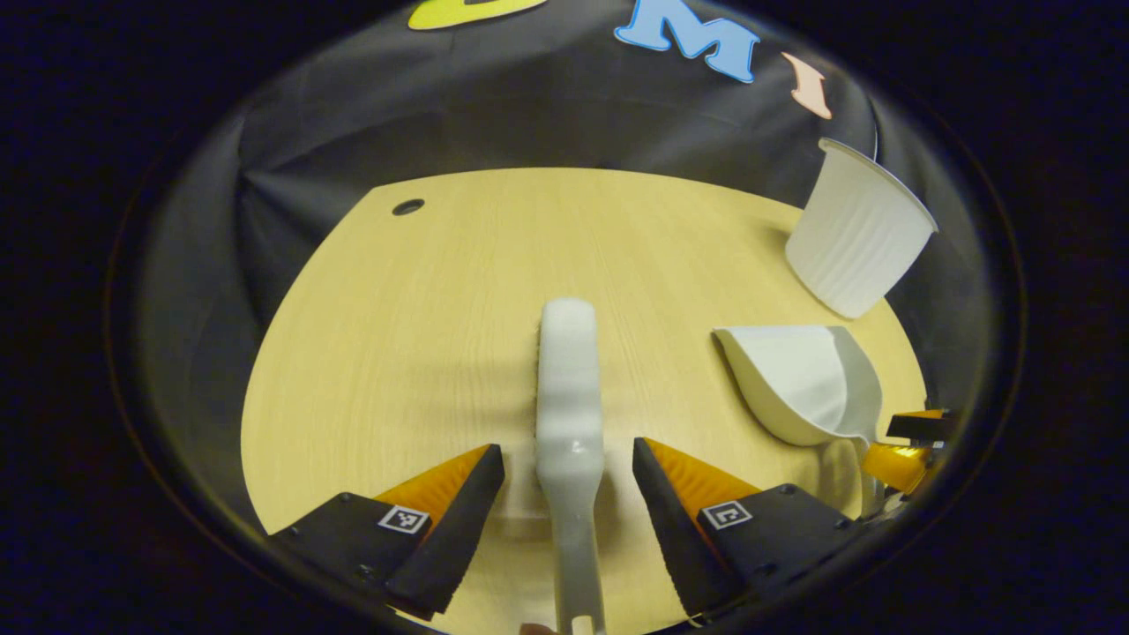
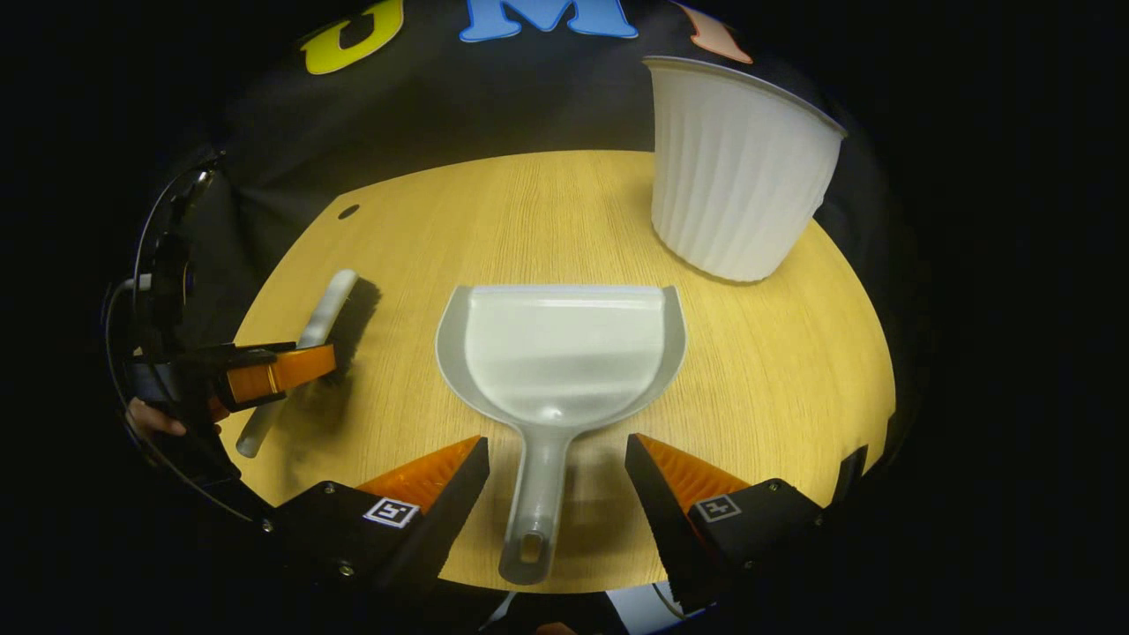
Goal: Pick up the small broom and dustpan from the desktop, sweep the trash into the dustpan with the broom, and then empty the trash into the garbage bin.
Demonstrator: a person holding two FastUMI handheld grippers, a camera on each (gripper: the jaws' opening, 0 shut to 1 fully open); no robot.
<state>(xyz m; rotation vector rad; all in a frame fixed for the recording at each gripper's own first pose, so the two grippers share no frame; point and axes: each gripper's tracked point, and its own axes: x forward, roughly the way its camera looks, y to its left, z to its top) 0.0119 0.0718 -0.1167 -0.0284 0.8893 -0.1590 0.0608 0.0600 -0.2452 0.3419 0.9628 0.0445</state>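
Observation:
A small white broom (image 1: 569,414) lies on the wooden desktop (image 1: 423,353), its handle running between the spread fingers of my left gripper (image 1: 569,467), which is open. In the right gripper view the broom (image 2: 322,317) lies at the left with the left gripper (image 2: 265,375) over its handle. A pale grey dustpan (image 2: 564,348) lies flat in the middle, its handle between the fingers of my open right gripper (image 2: 556,467), untouched. The dustpan (image 1: 798,379) shows at the right of the left gripper view. No trash is visible.
A white ribbed garbage bin (image 2: 736,168) stands at the back right of the desktop (image 2: 794,370), and the bin (image 1: 856,234) is at the right in the left gripper view. A cable hole (image 1: 407,207) sits near the far left edge.

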